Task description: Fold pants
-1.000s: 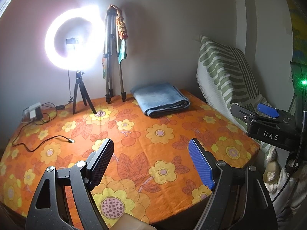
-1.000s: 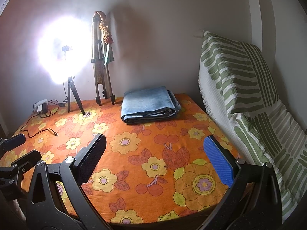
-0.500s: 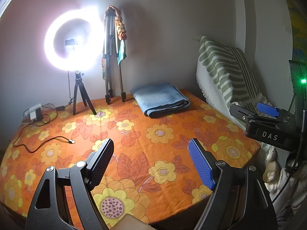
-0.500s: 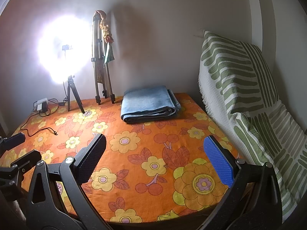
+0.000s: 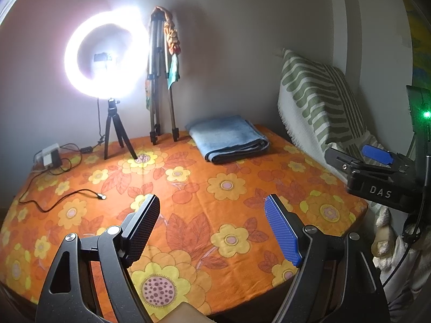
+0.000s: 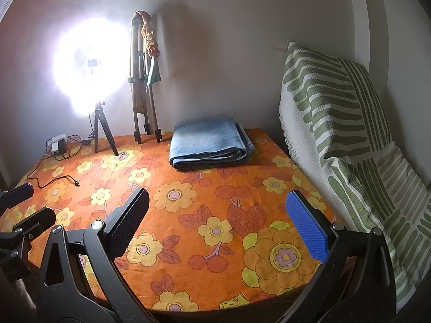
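A: Where are the pants?

B: The blue denim pants (image 5: 228,137) lie folded in a flat, layered bundle at the far side of the worktop (image 5: 188,202), near the wall. The worktop is covered by an orange cloth printed with yellow flowers. In the right wrist view the same pants (image 6: 208,142) show their stacked folded edges facing the camera.

A: And the tools?

B: The left tool (image 5: 212,228) hovers above the near edge of the worktop with its fingers spread wide and nothing between them; one pad is black, the other blue. The right tool (image 6: 218,226) is likewise spread apart and empty, well apart from the pants. From the left wrist view, the right tool (image 5: 377,171) also shows at the right edge.

A: What else is there?

B: A lit ring light (image 5: 106,59) on a small tripod stands at the back left, with a folded tripod (image 5: 161,80) just beside it, leaning by the wall. A charger and cable (image 5: 67,185) lie at the left. A green-striped cushion (image 6: 336,102) rises along the right side.
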{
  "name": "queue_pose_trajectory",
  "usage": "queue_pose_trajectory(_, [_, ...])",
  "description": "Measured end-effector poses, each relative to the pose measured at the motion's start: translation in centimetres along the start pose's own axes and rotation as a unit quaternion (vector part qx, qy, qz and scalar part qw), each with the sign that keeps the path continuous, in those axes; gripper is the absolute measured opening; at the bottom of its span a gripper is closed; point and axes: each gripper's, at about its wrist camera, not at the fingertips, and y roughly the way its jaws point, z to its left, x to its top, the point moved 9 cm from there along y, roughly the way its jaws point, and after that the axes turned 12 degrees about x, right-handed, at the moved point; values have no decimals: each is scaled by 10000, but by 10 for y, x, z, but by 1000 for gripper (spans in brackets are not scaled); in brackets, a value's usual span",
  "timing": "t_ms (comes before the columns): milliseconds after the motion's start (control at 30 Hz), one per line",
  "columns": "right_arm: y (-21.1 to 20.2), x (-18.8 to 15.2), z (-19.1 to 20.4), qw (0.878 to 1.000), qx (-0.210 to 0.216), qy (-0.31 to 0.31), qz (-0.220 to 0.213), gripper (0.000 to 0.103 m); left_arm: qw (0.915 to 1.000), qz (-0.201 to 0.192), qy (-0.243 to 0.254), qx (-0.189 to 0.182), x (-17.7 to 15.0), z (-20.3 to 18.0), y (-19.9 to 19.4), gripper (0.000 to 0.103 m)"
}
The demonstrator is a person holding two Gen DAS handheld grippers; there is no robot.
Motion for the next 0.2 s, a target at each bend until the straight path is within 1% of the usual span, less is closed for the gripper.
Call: queue_pose_trajectory(200, [8,-3,-7,10000,34,11,79,103,10000,0,-46,71,-1,5,2,80])
